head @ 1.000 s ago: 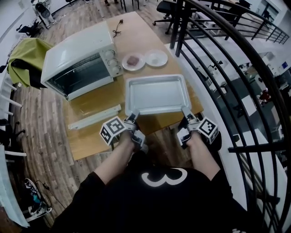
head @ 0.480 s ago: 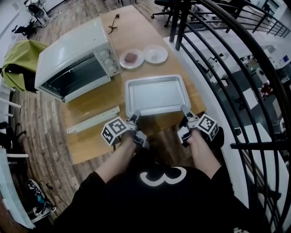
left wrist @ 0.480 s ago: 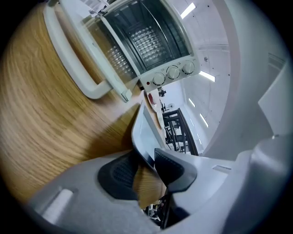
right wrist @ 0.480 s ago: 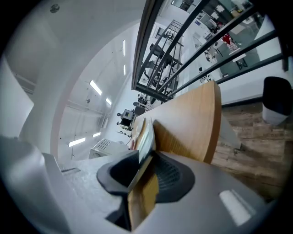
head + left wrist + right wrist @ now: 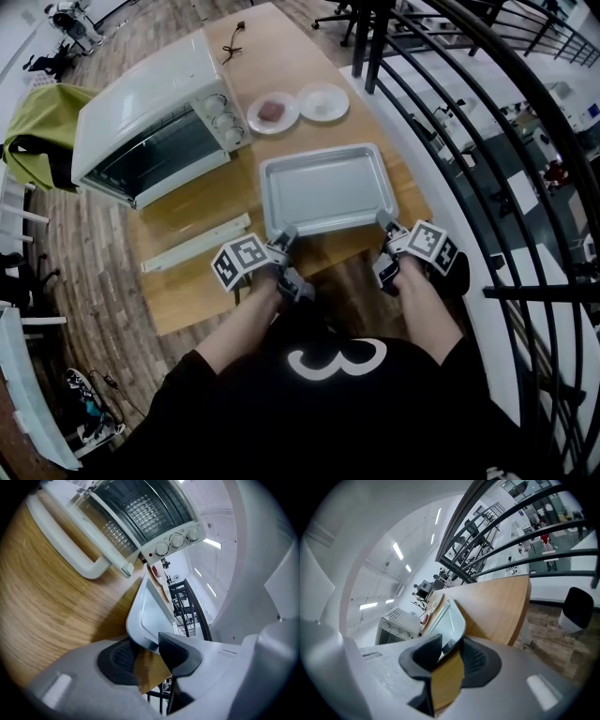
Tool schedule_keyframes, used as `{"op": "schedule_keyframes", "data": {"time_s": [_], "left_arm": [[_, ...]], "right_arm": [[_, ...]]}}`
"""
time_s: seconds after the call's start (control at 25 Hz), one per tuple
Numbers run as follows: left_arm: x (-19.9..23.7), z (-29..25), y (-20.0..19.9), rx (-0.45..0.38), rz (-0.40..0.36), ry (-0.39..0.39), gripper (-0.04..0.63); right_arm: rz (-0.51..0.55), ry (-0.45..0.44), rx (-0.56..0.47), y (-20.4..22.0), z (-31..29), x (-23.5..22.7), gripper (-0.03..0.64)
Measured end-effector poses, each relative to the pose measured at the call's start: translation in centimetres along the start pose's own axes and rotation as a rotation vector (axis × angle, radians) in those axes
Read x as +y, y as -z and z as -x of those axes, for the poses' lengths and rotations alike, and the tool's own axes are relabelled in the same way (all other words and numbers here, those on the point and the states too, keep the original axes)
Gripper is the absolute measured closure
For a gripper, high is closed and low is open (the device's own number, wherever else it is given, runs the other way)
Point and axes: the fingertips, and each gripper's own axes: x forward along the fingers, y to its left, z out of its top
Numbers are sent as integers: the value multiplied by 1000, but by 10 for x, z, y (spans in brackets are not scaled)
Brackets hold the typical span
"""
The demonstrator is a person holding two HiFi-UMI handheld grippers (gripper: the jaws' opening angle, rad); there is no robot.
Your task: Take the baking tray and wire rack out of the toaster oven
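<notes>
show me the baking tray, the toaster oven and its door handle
baking tray (image 5: 328, 187): head view, its bare floor
toaster oven (image 5: 141, 89): head view, its white top
door handle (image 5: 197, 242): head view, middle of the bar

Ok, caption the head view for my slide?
Left gripper and right gripper hold the baking tray at the table edge.

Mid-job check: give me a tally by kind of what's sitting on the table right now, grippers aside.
Oven: 1
Tray: 1
Plates: 2
Cord: 1
Total: 5
</notes>
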Motion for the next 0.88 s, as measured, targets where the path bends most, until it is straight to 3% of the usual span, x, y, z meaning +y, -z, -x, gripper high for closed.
{"op": "schedule_keyframes", "data": {"time_s": [0.16,0.4,0.56,0.68,0.76,0.88], "left_arm": [[-3,-2,2,54,-85,-1,456],[-10,-1,12,151,-328,17,396],[-6,1,29,255,-474,-9,378],[-3,2,35,274,-560,-42,377],[-1,3,36,278,-603,-61,377],[2,4,36,289,-680,-89,377]], "right_arm": [[115,11,55,2,-2,4,472],[399,8,186,10,-4,12,371],[437,-28,240,14,0,8,371],[480,-54,255,18,3,7,366],[582,-56,296,23,5,7,356],[842,-6,371,35,9,1,351]]}}
